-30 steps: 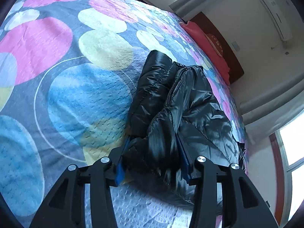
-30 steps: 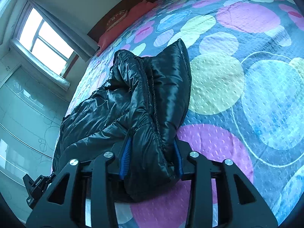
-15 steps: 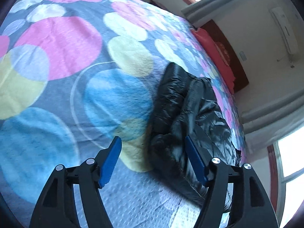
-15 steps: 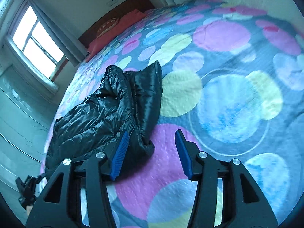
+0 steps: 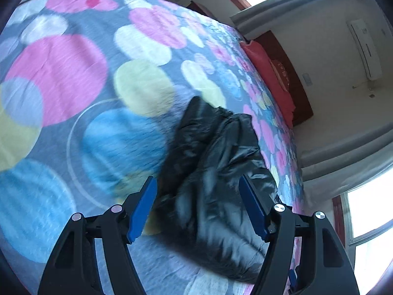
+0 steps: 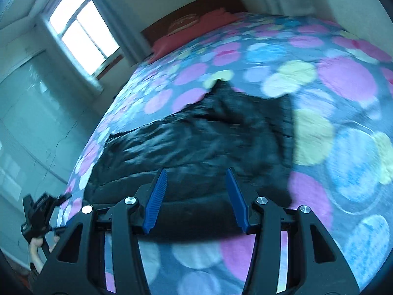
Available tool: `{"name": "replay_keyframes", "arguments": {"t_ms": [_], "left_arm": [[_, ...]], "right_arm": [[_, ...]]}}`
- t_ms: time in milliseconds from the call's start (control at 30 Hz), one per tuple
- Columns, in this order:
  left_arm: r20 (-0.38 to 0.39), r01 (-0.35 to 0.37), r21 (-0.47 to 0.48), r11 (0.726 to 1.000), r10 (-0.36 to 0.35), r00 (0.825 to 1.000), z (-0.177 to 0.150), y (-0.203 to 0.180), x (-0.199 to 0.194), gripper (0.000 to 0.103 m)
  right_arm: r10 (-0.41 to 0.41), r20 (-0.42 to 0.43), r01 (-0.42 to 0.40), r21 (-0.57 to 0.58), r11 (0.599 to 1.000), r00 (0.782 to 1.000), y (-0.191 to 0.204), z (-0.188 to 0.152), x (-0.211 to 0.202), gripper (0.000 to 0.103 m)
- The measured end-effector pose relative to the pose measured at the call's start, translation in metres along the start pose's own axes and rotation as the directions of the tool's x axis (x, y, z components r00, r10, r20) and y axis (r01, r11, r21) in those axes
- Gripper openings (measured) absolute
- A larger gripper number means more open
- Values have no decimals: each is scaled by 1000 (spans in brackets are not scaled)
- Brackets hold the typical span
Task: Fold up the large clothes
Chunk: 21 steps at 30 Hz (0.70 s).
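Observation:
A shiny black puffer jacket [image 5: 216, 172] lies folded on the bed; it also shows in the right wrist view [image 6: 196, 142], blurred by motion. My left gripper [image 5: 197, 186] is open and empty, its blue pads above the jacket's near end. My right gripper [image 6: 196, 179] is open and empty, hovering over the jacket's near edge. Nothing is held by either gripper.
The bedspread [image 5: 73, 98] is grey with large coloured circles. A red pillow [image 5: 267, 73] and dark headboard are at the far end. Windows and curtains [image 6: 81, 32] line the wall. My left gripper's handle in a hand [image 6: 36, 216] shows at the bed's left edge.
Both grippers were shut on the jacket a second ago, then opened and let it drop on the bed. Both have pulled back and up; the right view has swung left.

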<state>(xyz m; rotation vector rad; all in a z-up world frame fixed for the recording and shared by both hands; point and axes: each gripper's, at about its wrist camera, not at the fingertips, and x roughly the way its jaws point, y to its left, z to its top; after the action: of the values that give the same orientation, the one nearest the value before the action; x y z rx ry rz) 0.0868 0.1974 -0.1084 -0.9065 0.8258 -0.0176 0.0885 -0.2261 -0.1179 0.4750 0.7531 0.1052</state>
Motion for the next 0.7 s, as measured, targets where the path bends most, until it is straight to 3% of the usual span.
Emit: {"name": "replay_keyframes", "arguments": {"t_ms": [167, 300, 700], "left_arm": [[-11, 16, 4, 1000, -16, 1000, 17, -21, 17, 72], [-8, -17, 19, 1000, 17, 1000, 26, -24, 30, 75], [-19, -85, 19, 996, 86, 996, 36, -10, 64, 75]], "right_arm": [[54, -53, -57, -57, 997, 997, 40, 13, 36, 50], [72, -89, -78, -70, 994, 993, 62, 23, 69, 50], [3, -184, -22, -100, 995, 983, 64, 4, 140, 48]]}}
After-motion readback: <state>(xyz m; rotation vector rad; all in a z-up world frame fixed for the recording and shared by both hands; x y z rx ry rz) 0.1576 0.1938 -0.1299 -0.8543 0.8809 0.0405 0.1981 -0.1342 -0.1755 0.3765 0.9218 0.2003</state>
